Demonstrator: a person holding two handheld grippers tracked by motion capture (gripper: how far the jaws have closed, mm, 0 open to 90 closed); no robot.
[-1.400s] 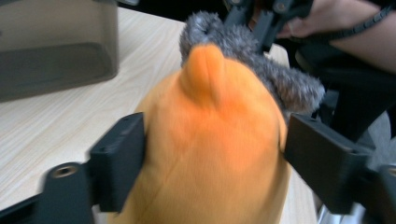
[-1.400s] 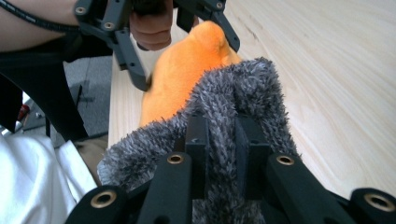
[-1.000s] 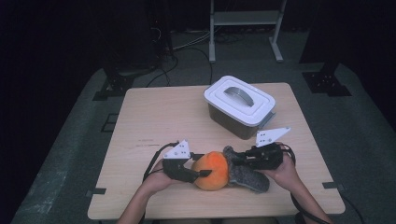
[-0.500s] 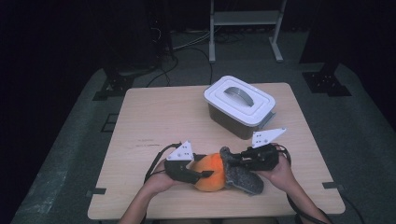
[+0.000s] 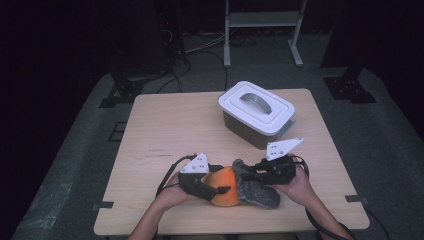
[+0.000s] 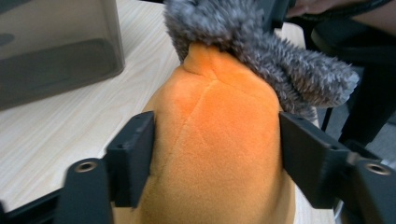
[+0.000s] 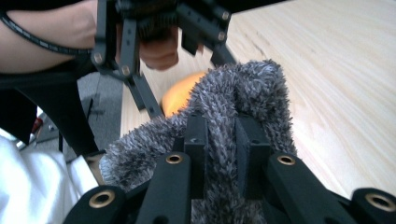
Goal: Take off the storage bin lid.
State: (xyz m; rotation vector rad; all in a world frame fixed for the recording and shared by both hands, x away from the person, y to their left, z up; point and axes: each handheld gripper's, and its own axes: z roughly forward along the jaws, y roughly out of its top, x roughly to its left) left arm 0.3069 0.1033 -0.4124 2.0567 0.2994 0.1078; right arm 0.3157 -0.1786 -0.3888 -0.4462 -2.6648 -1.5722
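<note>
Claws share one toy at lower centre: left claw clamps its orange body, right claw pinches grey fur, likely to steady it.

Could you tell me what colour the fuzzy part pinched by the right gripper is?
Grey fuzzy part, clearest in the right gripper view.

No readable text, labels, brands or nos. anywhere. Faint dark marks on the table near its left side in the high view, too small to read. Lid of the white container: plain, no label. Grey plates on both grippers: blank. Plush toy: no tag or print in view.
</note>
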